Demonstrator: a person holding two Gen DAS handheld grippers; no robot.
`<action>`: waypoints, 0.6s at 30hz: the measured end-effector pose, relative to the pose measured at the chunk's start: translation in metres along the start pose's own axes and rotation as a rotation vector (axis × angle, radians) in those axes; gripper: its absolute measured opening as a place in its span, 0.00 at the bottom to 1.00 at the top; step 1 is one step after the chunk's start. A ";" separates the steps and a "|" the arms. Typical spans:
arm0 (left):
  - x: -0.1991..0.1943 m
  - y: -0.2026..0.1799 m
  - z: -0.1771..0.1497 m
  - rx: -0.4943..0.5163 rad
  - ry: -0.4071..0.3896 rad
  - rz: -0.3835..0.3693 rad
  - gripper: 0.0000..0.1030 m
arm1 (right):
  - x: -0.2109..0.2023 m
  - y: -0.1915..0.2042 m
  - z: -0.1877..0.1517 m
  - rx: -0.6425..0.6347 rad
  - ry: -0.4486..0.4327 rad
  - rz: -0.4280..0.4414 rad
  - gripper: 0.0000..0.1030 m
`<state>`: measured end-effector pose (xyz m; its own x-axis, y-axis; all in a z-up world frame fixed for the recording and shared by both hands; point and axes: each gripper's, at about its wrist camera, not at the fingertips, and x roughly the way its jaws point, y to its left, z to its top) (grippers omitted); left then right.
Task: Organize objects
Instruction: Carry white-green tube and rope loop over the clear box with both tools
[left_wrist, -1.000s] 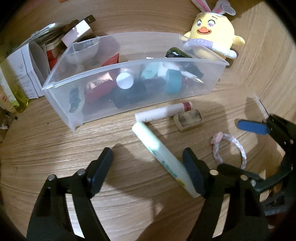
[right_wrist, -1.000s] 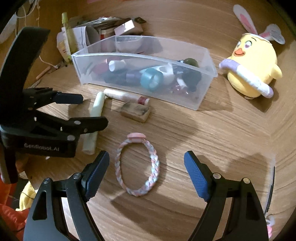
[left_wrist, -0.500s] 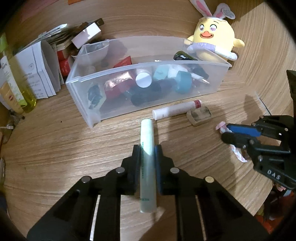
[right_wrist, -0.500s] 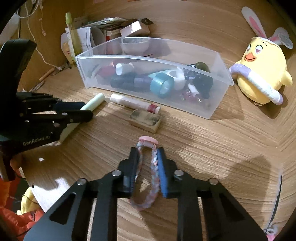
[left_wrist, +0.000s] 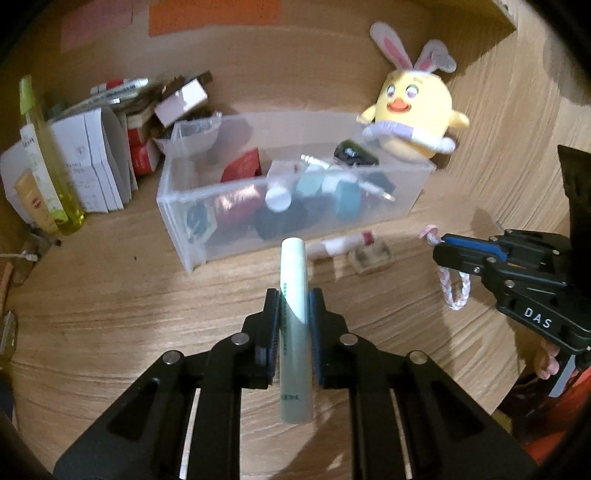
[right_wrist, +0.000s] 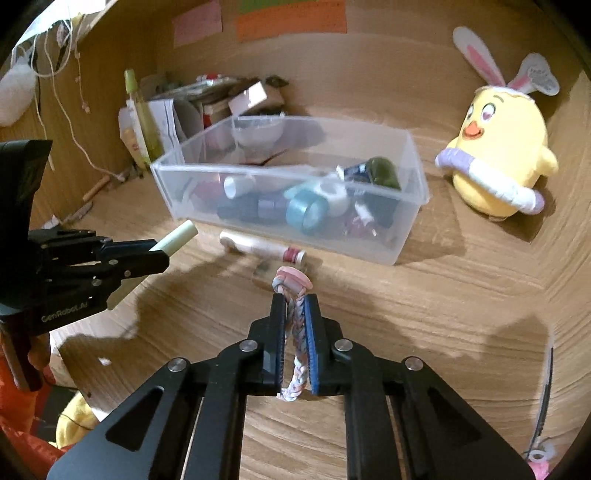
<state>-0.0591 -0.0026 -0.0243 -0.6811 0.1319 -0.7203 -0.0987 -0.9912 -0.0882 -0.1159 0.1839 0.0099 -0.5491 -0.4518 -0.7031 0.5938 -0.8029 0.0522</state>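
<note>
My left gripper (left_wrist: 293, 302) is shut on a pale green tube (left_wrist: 293, 295) and holds it above the wooden desk, pointing at the clear plastic bin (left_wrist: 177, 221). The tube's tip also shows in the right wrist view (right_wrist: 177, 236). My right gripper (right_wrist: 295, 306) is shut on a braided pink-and-white bracelet (right_wrist: 293, 291), lifted off the desk; it also shows in the left wrist view (left_wrist: 456, 291). The bin (right_wrist: 406, 236) holds several small cosmetics and a teal tape roll (right_wrist: 306, 212). A white tube with a red cap (right_wrist: 262, 249) and a small clear block (left_wrist: 369, 256) lie in front of the bin.
A yellow chick plush with bunny ears (right_wrist: 498, 162) sits right of the bin. Papers, boxes and a yellow-green bottle (left_wrist: 51, 162) crowd the back left. A thin dark hair clip (right_wrist: 546, 398) lies at the right edge. Wooden walls enclose the desk.
Both grippers closed from open, the left on the green tube and the right on the bracelet, then lifted them off the desk and drew back from the bin.
</note>
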 end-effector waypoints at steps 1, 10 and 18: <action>-0.003 0.000 0.002 -0.001 -0.011 -0.006 0.14 | -0.003 -0.001 0.002 0.003 -0.009 0.001 0.09; -0.018 0.002 0.023 -0.039 -0.092 -0.017 0.14 | -0.017 -0.003 0.020 0.020 -0.084 -0.003 0.09; -0.020 0.015 0.045 -0.072 -0.143 -0.009 0.14 | -0.022 -0.006 0.039 0.029 -0.138 -0.009 0.09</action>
<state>-0.0792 -0.0191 0.0199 -0.7770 0.1356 -0.6147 -0.0561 -0.9876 -0.1469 -0.1302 0.1838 0.0523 -0.6312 -0.4921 -0.5996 0.5721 -0.8173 0.0685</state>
